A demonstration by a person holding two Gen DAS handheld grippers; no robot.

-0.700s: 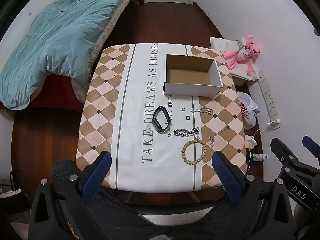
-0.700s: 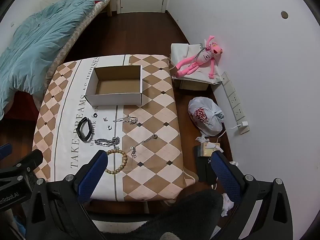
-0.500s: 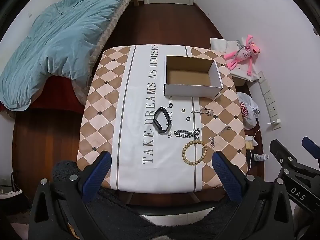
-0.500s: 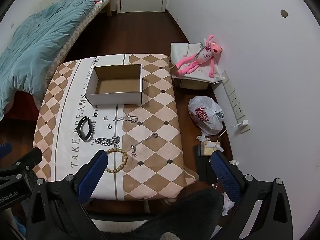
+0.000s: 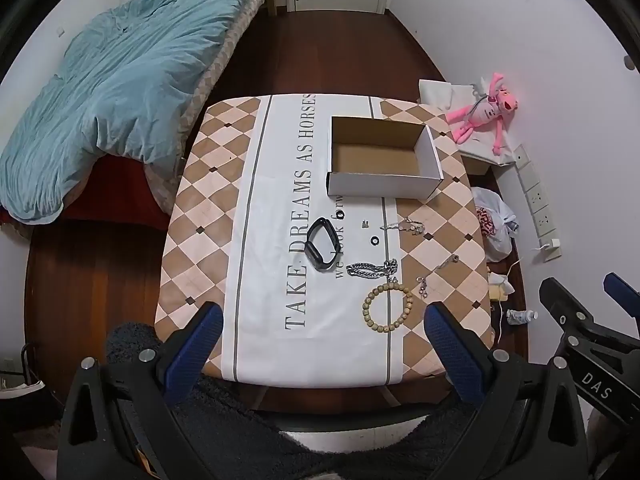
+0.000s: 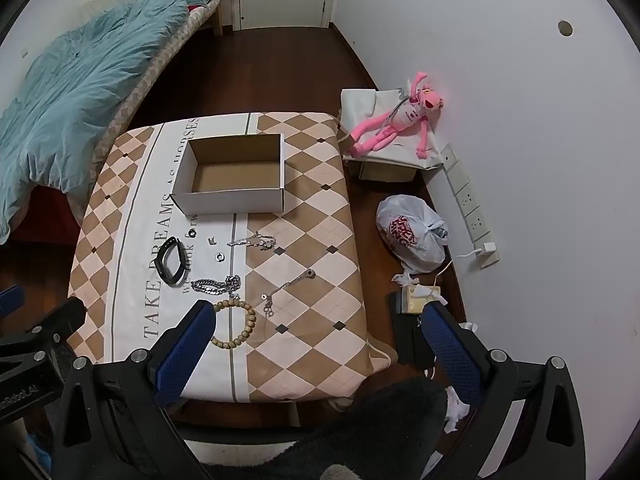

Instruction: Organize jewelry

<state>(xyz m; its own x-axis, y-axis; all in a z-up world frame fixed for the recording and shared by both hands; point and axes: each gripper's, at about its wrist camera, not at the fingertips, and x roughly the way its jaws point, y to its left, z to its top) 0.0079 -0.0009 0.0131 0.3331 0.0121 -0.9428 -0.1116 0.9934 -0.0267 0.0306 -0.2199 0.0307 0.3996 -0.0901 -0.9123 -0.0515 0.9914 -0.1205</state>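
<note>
Jewelry lies on the cloth-covered table (image 5: 256,320): a black band (image 5: 322,249), a silver chain bracelet (image 5: 370,270), a wooden bead bracelet (image 5: 387,307), a thin chain (image 5: 406,226), a small ring (image 5: 375,241) and a chain with rings (image 5: 434,276). An empty white cardboard box (image 5: 382,160) stands behind them. My left gripper (image 5: 322,344) hangs open high above the table's near edge, nothing between its blue pads. My right gripper (image 6: 316,340) is open too, over the near right corner; the bead bracelet (image 6: 236,322) lies beside its left pad. The box (image 6: 234,174) shows there as well.
A bed with a blue quilt (image 5: 112,92) lies left of the table. A pink plush toy (image 6: 396,124) on a white bag, a plastic bag (image 6: 410,232) and a wall socket strip (image 6: 470,208) sit on the dark wood floor at the right.
Both views have shifted very slightly; the table sits a touch lower in the frames. Both grippers stay open and no jewelry has moved.
</note>
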